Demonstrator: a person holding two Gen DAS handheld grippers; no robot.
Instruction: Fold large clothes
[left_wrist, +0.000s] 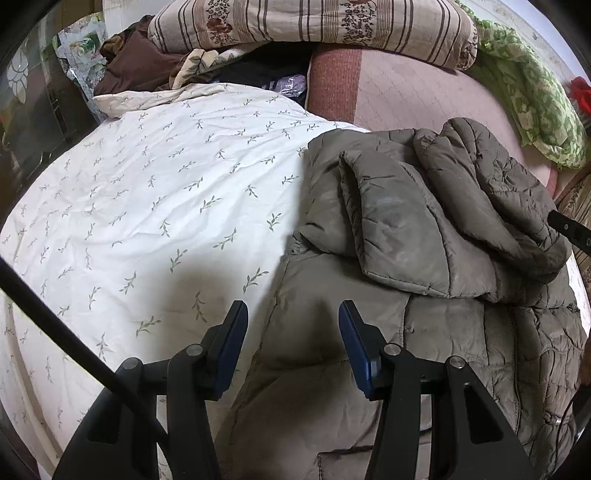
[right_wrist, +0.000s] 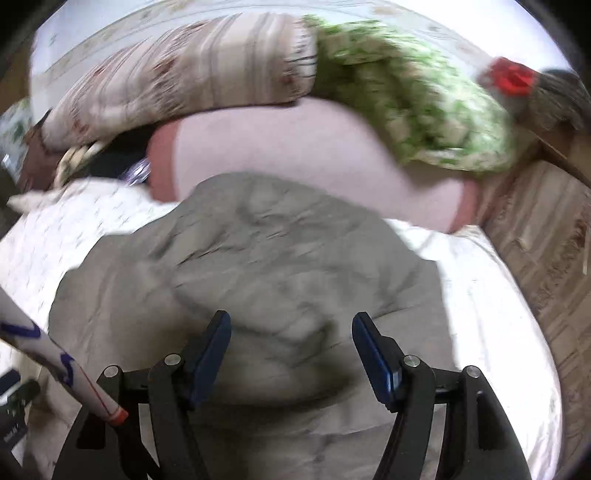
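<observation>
Both claws are gaping wide, gripping nothing: left claw (left_wrist: 293, 308) and right claw (right_wrist: 291, 319) are hovering over the grey-brown quilted puffer jacket (left_wrist: 424, 266) (right_wrist: 258, 254), which is lying crumpled on the white leaf-print bedsheet (left_wrist: 147, 206).

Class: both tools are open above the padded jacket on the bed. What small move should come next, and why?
Probably lower the left tool onto the near left edge of the grey padded jacket and close. Both it and the right tool hold nothing, and the sleeve already lies folded across.
</observation>
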